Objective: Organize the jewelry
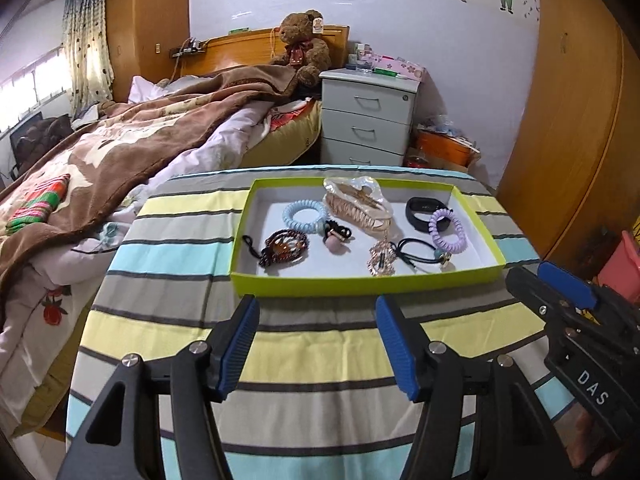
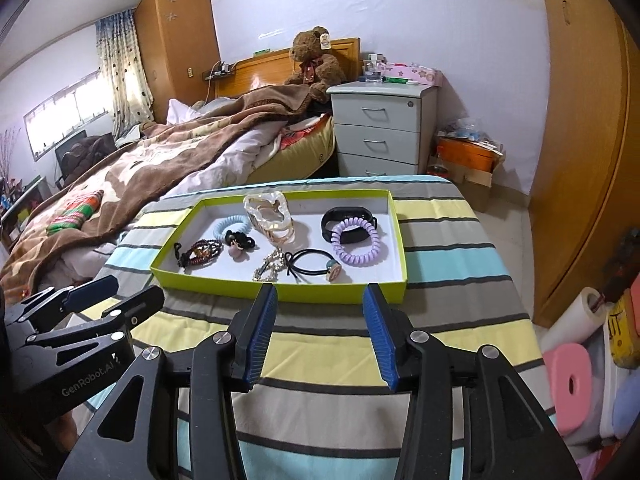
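Note:
A shallow green-rimmed tray [image 1: 360,282] [image 2: 280,292] with a white floor sits on the striped table. In it lie a blue coil tie [image 1: 305,216], a pearly claw clip [image 1: 356,202] [image 2: 269,212], a black band [image 1: 424,209] [image 2: 348,216], a purple coil tie [image 1: 447,231] [image 2: 357,242], a brown bead bracelet [image 1: 285,248] [image 2: 202,253], a pink-bobble tie [image 1: 337,238], a gold chain piece [image 1: 381,260] [image 2: 269,266] and a black tie with a charm [image 1: 424,252] [image 2: 316,266]. My left gripper [image 1: 316,342] and right gripper [image 2: 320,328] hover open and empty just before the tray's near rim.
The table wears a striped cloth [image 1: 312,356]. A bed with a brown blanket [image 1: 120,148] lies to the left, a white drawer unit [image 1: 368,116] stands behind, a wooden wardrobe [image 1: 568,120] to the right. Pink and white items [image 2: 580,360] stand by the table's right edge.

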The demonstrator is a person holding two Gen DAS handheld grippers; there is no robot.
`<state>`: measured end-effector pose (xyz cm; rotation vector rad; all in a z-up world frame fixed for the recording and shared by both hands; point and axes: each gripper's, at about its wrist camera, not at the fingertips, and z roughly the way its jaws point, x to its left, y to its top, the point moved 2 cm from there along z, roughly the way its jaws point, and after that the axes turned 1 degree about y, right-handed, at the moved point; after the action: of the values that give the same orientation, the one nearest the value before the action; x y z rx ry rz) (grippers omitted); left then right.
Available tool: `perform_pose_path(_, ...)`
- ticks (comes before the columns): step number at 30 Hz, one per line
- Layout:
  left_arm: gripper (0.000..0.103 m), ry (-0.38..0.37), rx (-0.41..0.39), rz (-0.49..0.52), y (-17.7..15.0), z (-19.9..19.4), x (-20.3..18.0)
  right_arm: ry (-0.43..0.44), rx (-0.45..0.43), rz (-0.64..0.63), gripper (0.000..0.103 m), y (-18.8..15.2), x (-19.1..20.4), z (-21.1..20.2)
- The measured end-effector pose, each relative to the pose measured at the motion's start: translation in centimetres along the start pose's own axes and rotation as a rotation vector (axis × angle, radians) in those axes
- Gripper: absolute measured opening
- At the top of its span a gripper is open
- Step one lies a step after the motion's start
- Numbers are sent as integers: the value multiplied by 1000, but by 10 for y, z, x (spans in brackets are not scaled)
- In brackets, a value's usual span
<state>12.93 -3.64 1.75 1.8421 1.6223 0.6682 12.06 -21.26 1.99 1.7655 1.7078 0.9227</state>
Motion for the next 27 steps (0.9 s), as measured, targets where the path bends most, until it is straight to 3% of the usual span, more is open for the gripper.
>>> perform_pose_path(8, 63, 45, -15, -4, -6, -5, 0, -9, -14, 0, 46, -4, 3, -8)
perform_pose_path(27, 63, 63, 0, -9, -10, -5, 0, -9, -11, 3, 46, -5, 5, -10)
